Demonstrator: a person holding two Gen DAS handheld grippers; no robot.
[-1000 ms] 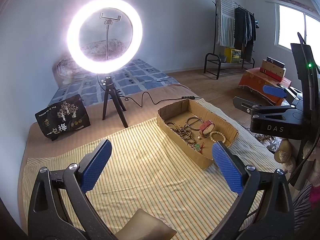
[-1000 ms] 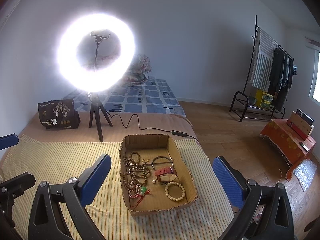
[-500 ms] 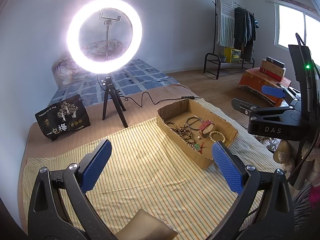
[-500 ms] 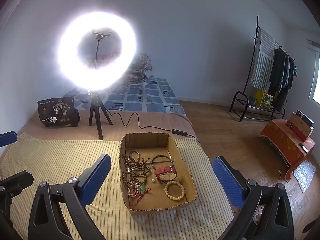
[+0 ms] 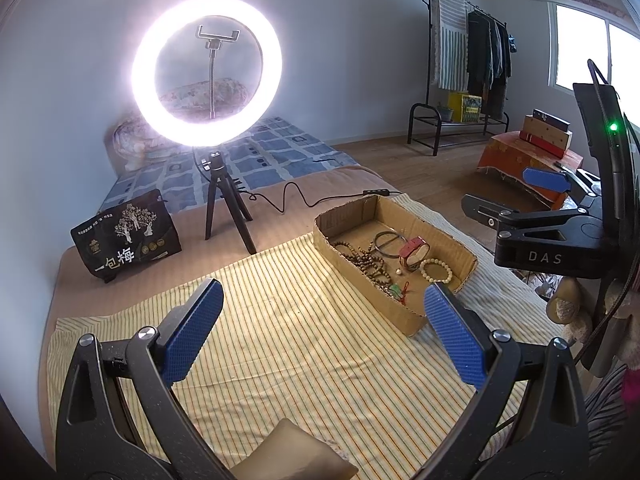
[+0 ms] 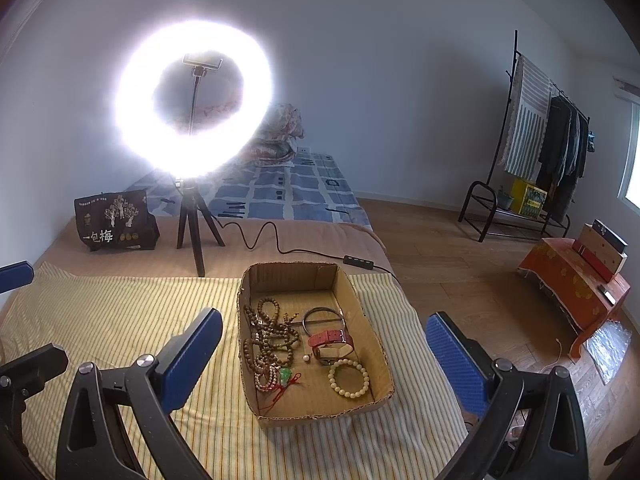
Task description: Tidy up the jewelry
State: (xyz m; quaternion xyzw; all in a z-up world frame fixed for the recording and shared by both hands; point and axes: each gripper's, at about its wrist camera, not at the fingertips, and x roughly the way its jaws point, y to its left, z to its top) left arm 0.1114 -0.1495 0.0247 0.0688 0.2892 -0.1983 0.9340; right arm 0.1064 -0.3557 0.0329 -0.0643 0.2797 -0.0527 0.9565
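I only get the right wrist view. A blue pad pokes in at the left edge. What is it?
Observer: That pad belongs to the left tongs. They gape open, holding nothing, above the yellow striped cloth.
Visitor: Is there anything on my own tongs I can't see?
Observer: A small green light glows on the black mount behind the right tongs.
Visitor: And below the left ones?
Observer: A tan soft lump lies on the cloth. I cannot tell what it is.

Ring light (image 6: 194,98) glare blown out, fisheye edges warped.
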